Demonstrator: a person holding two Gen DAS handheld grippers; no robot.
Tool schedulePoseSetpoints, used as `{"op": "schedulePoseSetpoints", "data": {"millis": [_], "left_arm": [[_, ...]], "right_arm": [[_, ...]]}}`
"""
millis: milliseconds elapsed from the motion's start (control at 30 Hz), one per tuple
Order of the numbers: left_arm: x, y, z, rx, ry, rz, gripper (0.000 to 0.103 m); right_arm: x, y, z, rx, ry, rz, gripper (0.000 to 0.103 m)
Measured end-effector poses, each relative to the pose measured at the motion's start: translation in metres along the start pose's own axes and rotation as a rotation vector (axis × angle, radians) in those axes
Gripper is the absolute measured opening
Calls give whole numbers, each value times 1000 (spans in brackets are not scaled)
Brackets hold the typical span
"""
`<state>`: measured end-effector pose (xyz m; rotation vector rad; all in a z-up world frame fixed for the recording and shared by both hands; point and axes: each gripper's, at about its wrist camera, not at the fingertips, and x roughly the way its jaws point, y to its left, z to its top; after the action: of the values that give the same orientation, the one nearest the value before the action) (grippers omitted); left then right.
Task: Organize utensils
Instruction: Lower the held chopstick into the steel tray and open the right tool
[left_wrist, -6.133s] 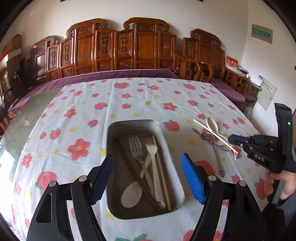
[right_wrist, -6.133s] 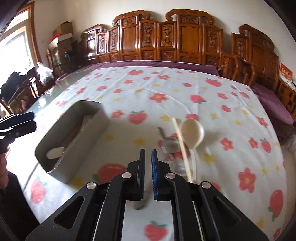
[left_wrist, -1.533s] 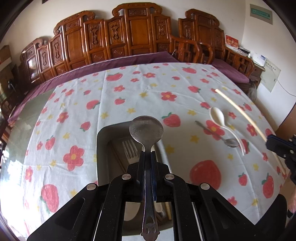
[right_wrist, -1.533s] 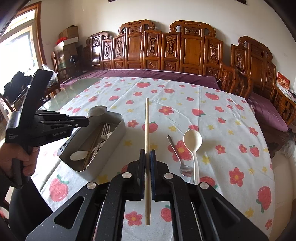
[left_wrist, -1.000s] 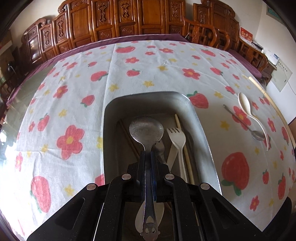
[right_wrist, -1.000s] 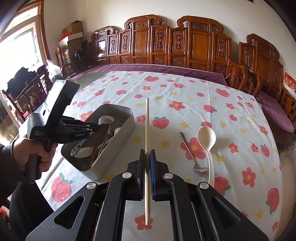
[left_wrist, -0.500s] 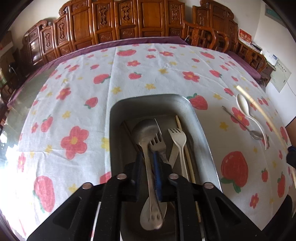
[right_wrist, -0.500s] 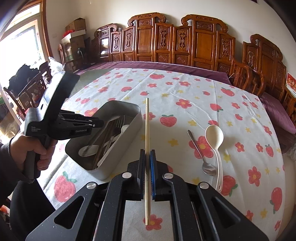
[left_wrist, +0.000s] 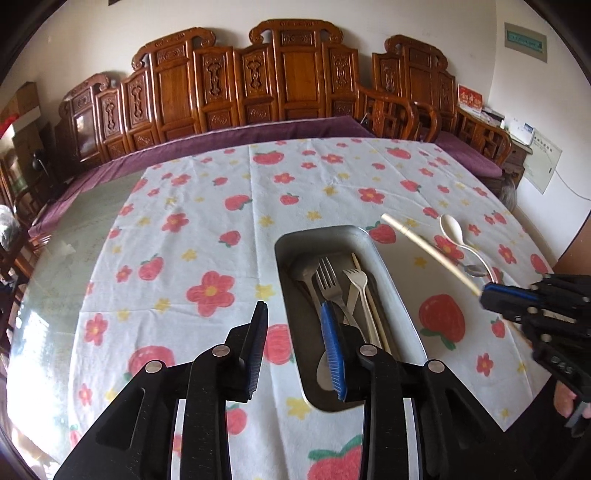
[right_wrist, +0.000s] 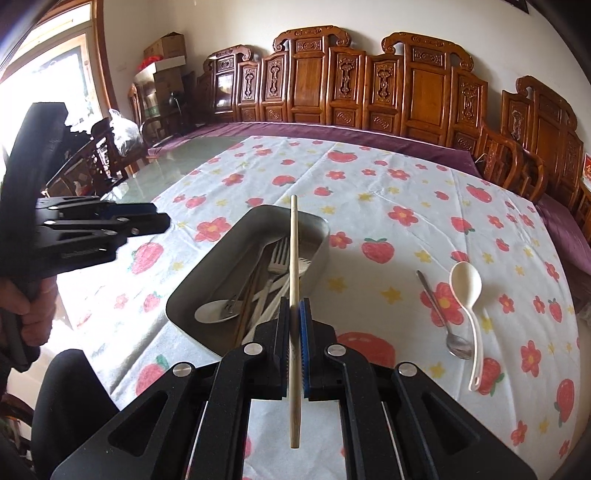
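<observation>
From the left wrist, our left tool (left_wrist: 293, 345) hangs released and empty beside the metal tray (left_wrist: 400, 295), which holds forks, spoons and chopsticks.

From the right wrist, our right tool (right_wrist: 294, 345) grips a chopstick (right_wrist: 294, 258) above the tray. A white spoon (right_wrist: 466, 286) and a metal spoon (right_wrist: 439, 315) remain on the surface (right_wrist: 369, 192), so we judge the job well along.

Both wrist views look down from close above, sharing the metal tray (left_wrist: 402, 295) (right_wrist: 199, 273) and tablecloth (left_wrist: 177, 236) (right_wrist: 406, 192)
</observation>
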<state>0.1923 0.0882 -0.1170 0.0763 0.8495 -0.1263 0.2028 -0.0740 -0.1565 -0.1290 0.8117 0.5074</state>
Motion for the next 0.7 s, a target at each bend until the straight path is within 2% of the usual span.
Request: {"op": "schedulePoseSetpoints", "data": {"millis": [267,300,367,700], "left_arm": [[-32,22,-9,-32,-52,0,33],[-34,24,-10,-36,-57,0,39],[-41,30,-12,-47,-76,0,44],[-55,50,-15,-95,-108,-5,44]], "right_arm": [[32,17,8,27,49,24,6],[36,19,9,32,55,26,6],[46,23,11,41,70,33,6],[102,29,24,136,147,59,6]]}}
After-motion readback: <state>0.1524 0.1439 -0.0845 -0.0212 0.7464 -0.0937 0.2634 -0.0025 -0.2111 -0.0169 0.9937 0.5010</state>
